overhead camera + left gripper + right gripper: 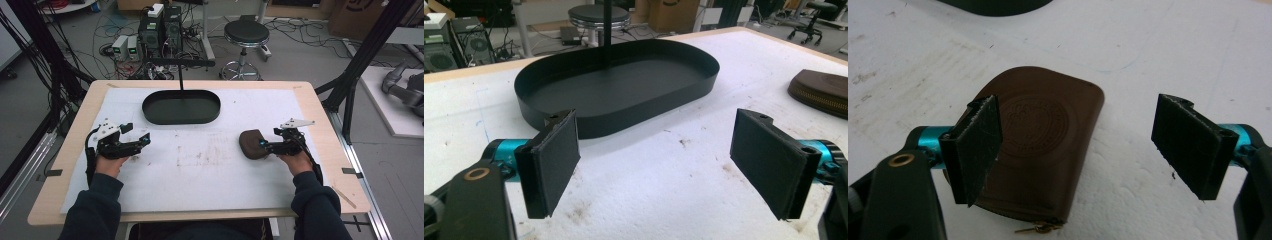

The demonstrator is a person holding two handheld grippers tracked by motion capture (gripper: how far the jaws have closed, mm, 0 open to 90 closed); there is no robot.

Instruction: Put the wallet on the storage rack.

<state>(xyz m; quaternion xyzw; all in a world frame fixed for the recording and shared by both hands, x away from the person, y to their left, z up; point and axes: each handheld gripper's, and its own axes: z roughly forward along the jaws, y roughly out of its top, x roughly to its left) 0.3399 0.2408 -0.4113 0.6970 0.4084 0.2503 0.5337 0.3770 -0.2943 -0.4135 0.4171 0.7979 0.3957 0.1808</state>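
- The brown leather pouch [251, 144] lies flat on the white mat [200, 175] that covers the table [320, 115], on the person's right side, well apart from the black oval tray [181, 107] at the far middle.
- In the right gripper view the pouch [1040, 145] shows a round embossed emblem on its top face and a small gold zip pull at its near edge.
- The right tool [267, 145] is held low at the pouch's right edge, pointing left toward it. Its jaws stand wide apart and grip nothing.
- In the right gripper view the right tool [1083, 150] has its left-hand pad over the pouch's left part, while the other pad hangs over bare mat to the pouch's right. Whether the left-hand pad touches the leather or only hovers above it is hard to tell from this angle.
- The left tool [141, 141] is on the left side of the table, over bare mat, well away from the pouch. Its jaws are also spread apart and hold nothing.
- In the left gripper view the left tool [664, 160] faces the tray [616, 85], which sits just beyond its pads; a thin black post rises from the tray's far side. The pouch [821, 92] shows at the right edge of that view.
- Each tool is held in one of the person's hands, dark sleeves coming in from the near edge of the table.
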